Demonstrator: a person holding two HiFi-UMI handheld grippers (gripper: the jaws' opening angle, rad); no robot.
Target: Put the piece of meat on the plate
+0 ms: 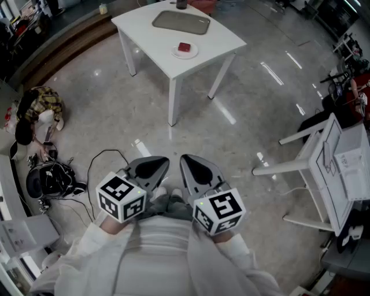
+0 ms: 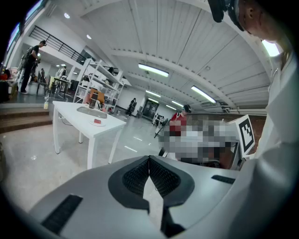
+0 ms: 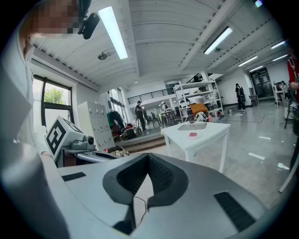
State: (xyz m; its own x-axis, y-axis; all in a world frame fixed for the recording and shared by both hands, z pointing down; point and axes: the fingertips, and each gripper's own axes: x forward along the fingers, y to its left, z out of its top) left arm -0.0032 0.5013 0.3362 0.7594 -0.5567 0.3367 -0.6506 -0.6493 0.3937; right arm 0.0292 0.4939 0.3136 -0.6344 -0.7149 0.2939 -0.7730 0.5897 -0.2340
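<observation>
A red piece of meat (image 1: 184, 47) lies on a small white plate (image 1: 176, 52) near the front edge of a white table (image 1: 144, 34), far across the floor from me. Both grippers are held close to my body, well short of the table. My left gripper (image 1: 157, 165) is shut with nothing between its fingers, and my right gripper (image 1: 193, 165) is shut and empty too. From the left gripper (image 2: 149, 159), the meat (image 2: 97, 121) and table (image 2: 74, 112) show at the left. Past the right gripper (image 3: 148, 157), the meat (image 3: 193, 134) on the table (image 3: 210, 130) shows slightly to the right.
A grey tray (image 1: 181, 22) and a dark cup (image 1: 181, 4) sit further back on the table. A white frame with papers (image 1: 326, 167) stands on the right. At the left a plaid bundle (image 1: 40, 104), a dark bag (image 1: 51, 179) and a black cable (image 1: 95, 165) lie on the floor.
</observation>
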